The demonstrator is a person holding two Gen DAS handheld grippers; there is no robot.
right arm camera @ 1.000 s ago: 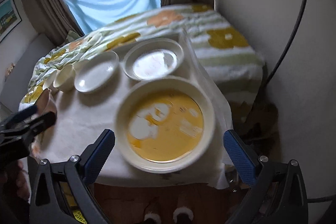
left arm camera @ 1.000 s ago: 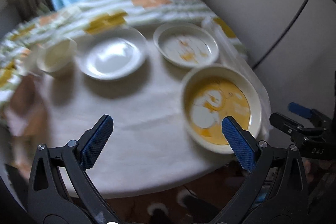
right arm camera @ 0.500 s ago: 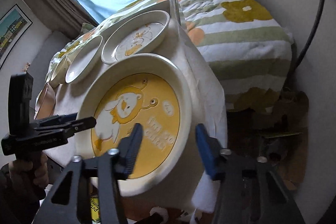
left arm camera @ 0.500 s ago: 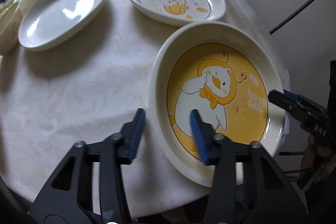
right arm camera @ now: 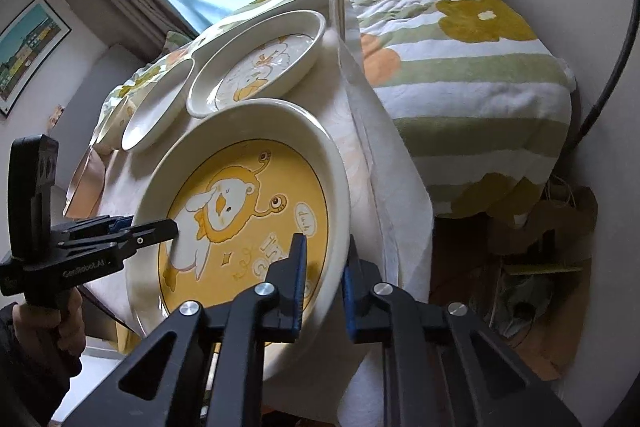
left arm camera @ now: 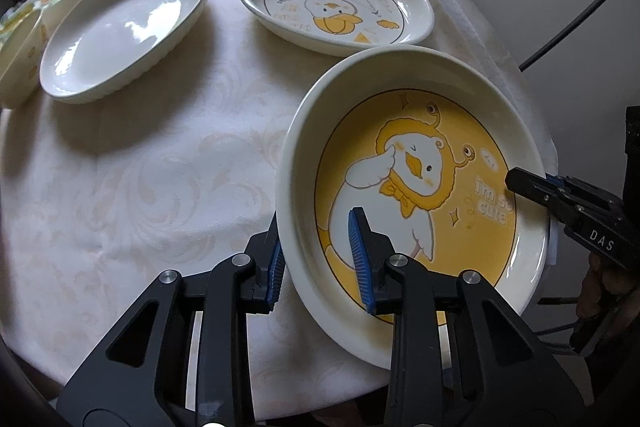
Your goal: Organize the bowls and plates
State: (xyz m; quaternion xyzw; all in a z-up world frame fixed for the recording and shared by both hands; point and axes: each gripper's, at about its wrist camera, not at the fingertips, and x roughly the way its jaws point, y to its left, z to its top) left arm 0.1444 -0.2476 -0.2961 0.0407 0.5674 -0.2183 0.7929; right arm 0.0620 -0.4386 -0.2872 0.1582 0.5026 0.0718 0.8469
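A large cream plate with a yellow duck picture (left arm camera: 416, 187) sits at the near right of the round table; it also shows in the right wrist view (right arm camera: 240, 219). My left gripper (left arm camera: 318, 259) is shut on its left rim, one finger inside and one outside. My right gripper (right arm camera: 324, 287) is shut on its right rim the same way. A smaller duck plate (left arm camera: 332, 11) lies behind it, also seen in the right wrist view (right arm camera: 260, 67). A plain white plate (left arm camera: 120, 31) lies at the far left.
A cream bowl (left arm camera: 20, 63) stands at the left edge, partly cut off. The white tablecloth (left arm camera: 160, 187) covers the table. A striped flowered blanket (right arm camera: 460, 59) lies beyond on the right. A black cable (left arm camera: 580, 11) hangs by the wall.
Both grippers have closed from wide open onto opposite rims of the large duck plate, after moving in close to it.
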